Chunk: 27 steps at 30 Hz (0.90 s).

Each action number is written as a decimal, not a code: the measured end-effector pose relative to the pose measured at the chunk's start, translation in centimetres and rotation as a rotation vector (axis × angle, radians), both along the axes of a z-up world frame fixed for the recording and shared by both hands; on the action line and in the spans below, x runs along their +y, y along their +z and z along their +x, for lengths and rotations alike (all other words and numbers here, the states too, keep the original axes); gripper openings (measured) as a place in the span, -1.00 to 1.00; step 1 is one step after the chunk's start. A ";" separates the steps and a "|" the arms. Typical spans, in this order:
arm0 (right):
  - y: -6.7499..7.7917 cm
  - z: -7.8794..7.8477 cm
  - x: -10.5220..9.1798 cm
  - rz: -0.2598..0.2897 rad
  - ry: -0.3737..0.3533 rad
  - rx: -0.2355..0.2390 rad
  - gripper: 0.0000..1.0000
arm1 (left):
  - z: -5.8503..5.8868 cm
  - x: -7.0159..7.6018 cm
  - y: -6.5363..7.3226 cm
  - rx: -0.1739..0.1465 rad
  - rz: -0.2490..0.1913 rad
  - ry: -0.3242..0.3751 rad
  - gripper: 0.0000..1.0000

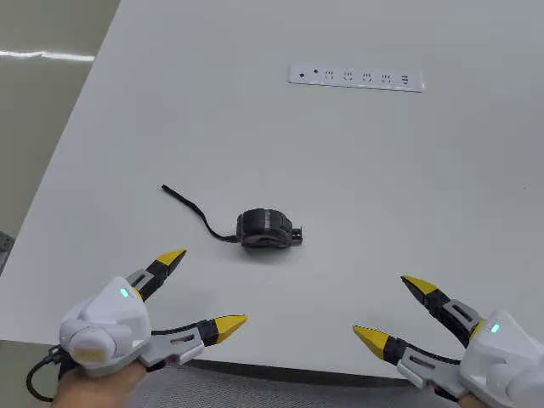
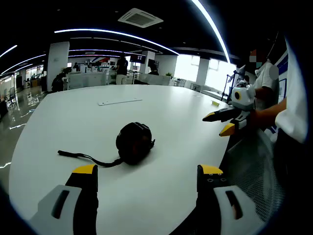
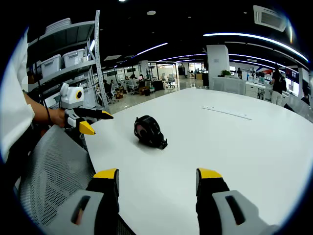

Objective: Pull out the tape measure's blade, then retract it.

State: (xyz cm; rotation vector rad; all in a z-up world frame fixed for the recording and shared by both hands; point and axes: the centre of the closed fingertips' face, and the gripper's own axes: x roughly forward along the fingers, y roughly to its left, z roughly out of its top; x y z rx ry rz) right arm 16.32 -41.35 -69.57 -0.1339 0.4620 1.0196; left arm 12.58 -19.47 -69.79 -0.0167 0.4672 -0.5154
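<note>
The tape measure lies near the counter's front edge. The left gripper and right gripper hold nothing, fingers wide open. Nothing is pulled out yet, so the whole job is left.

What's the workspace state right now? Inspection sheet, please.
Surface: white table, matte, rounded near edge.
Job's things: black tape measure mid-table, no blade drawn out, black strap trailing left; untouched.
Clutter: white power strip at the far side.
Grippers: left tool and right tool both open, at the near edge, short of the tape measure.
Cables: black cable looped under the left tool.
Surroundings: open office; grey mesh chair, metal shelving with bins.
</note>
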 end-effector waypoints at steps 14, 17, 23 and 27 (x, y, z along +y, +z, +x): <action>-0.4 0.2 -0.5 -0.014 -0.016 -0.005 0.34 | -0.2 0.1 -0.1 0.007 0.002 0.002 0.64; -0.6 0.2 -0.7 -0.016 -0.017 -0.002 0.34 | -0.2 0.2 -0.1 0.007 0.006 0.000 0.64; -0.8 0.2 -1.2 -0.023 -0.025 -0.002 0.34 | -0.3 0.6 -0.2 0.011 0.007 0.010 0.65; -0.9 0.4 -1.6 -0.027 -0.036 -0.002 0.35 | -0.5 0.8 -0.3 0.013 0.012 0.011 0.65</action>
